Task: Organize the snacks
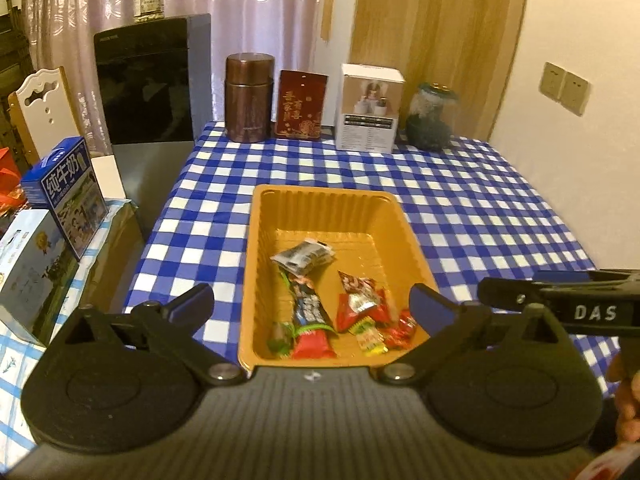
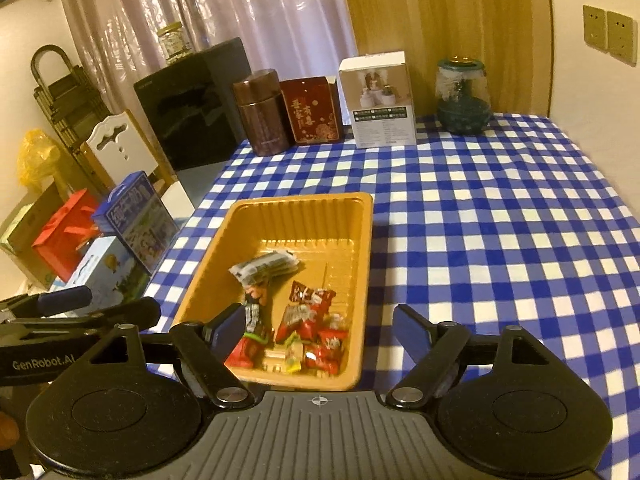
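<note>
An orange plastic tray (image 1: 280, 208) (image 2: 256, 216) sits on the blue-checked tablecloth. It holds several wrapped snacks: a grey-black packet (image 1: 305, 258) (image 2: 266, 268), a long dark bar (image 1: 310, 306), red packets (image 1: 360, 300) (image 2: 306, 312) and small candies (image 1: 370, 336) (image 2: 294, 360) piled at the near end. My left gripper (image 1: 312, 306) is open and empty above the tray's near end. My right gripper (image 2: 318, 334) is open and empty, straddling the tray's near right corner. The right gripper also shows in the left wrist view (image 1: 560, 300).
At the table's far edge stand a brown canister (image 1: 249, 98) (image 2: 262, 114), a red box (image 1: 301, 106) (image 2: 314, 110), a white box (image 1: 370, 108) (image 2: 378, 98) and a glass jar (image 1: 432, 118) (image 2: 463, 98). Milk cartons (image 1: 66, 196) (image 2: 136, 220) stand to the left.
</note>
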A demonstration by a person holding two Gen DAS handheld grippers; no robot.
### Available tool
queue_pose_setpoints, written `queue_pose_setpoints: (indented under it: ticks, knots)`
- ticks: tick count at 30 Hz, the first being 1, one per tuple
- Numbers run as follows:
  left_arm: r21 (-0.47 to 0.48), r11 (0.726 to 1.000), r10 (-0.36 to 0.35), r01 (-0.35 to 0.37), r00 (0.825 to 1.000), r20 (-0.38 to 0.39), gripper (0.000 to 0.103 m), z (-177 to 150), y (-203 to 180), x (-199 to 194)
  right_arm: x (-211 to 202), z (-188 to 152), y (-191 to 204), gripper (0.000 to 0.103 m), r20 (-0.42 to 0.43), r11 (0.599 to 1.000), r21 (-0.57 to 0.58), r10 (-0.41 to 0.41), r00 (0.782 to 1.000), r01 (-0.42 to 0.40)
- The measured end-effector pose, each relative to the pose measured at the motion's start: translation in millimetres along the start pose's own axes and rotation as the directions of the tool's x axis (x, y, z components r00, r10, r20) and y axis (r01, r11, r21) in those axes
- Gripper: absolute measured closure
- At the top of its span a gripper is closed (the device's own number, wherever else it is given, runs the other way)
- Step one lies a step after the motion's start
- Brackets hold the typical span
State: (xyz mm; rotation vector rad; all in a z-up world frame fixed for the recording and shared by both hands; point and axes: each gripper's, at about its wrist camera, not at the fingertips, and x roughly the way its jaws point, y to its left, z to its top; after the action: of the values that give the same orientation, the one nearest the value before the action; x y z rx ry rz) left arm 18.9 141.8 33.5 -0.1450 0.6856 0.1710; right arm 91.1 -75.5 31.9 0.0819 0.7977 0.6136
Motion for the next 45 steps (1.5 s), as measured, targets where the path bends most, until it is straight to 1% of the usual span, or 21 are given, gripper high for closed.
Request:
queue_pose_setpoints:
  ticks: [5, 9, 15, 21, 26, 30, 35, 45]
  knots:
    - [-0.010, 1.000, 0.022, -0.022, 1.000, -0.008, 0.000, -8.8, -6.1, -22.8, -20.0, -13.9, -0.3, 0.021, 0.005, 1.000, -0.002, -0.010, 1.000, 0.010]
    - [-0.001, 1.000, 0.030, -0.030, 0.999, -0.019, 0.000, -18.0, -11.1, -36.7, -36.4, -23.7, -0.6, 0.021, 0.007, 1.000, -0.010, -0.020, 1.000, 0.020]
    - [-0.007, 1.000, 0.019, -0.019, 0.999, -0.034, 0.000, -31.0, -19.4, -54.4, -55.7, -34.9, -1.4, 0.021, 0.007, 1.000, -0.006, -0.025, 1.000, 0.025]
    - [0.015, 0.999, 0.041, -0.041, 0.999, -0.032, 0.000, -41.3, -31.3, -71.3, -74.7, -44.8, 3.2, 0.021, 0.021, 0.999, -0.010, -0.040, 0.999, 0.040]
    - [0.006, 0.999, 0.050, -0.050, 0.998, -0.038, 0.000, -51.4, -32.6, -83.1, -90.5, -55.0, 6.6, 0.021, 0.042, 0.999, -0.008, -0.049, 0.998, 0.049]
    - [0.001, 0.998, 0.059, -0.059, 0.998, -0.028, 0.000, -57.3, -34.1, -93.4, -100.7, -62.9, 6.8, 0.021, 0.051, 0.999, -0.007, -0.052, 0.997, 0.052]
    - [0.005, 0.999, 0.053, -0.053, 0.998, -0.016, 0.000, -63.9, -37.9, -103.9, -111.1, -69.2, 6.0, 0.021, 0.054, 0.999, -0.006, -0.054, 0.997, 0.054]
    - [0.000, 1.000, 0.028, -0.028, 0.999, -0.016, 0.000, -71.0, -44.8, -117.3, -130.5, -78.6, 9.0, 0.021, 0.079, 0.998, -0.005, -0.058, 0.995, 0.059]
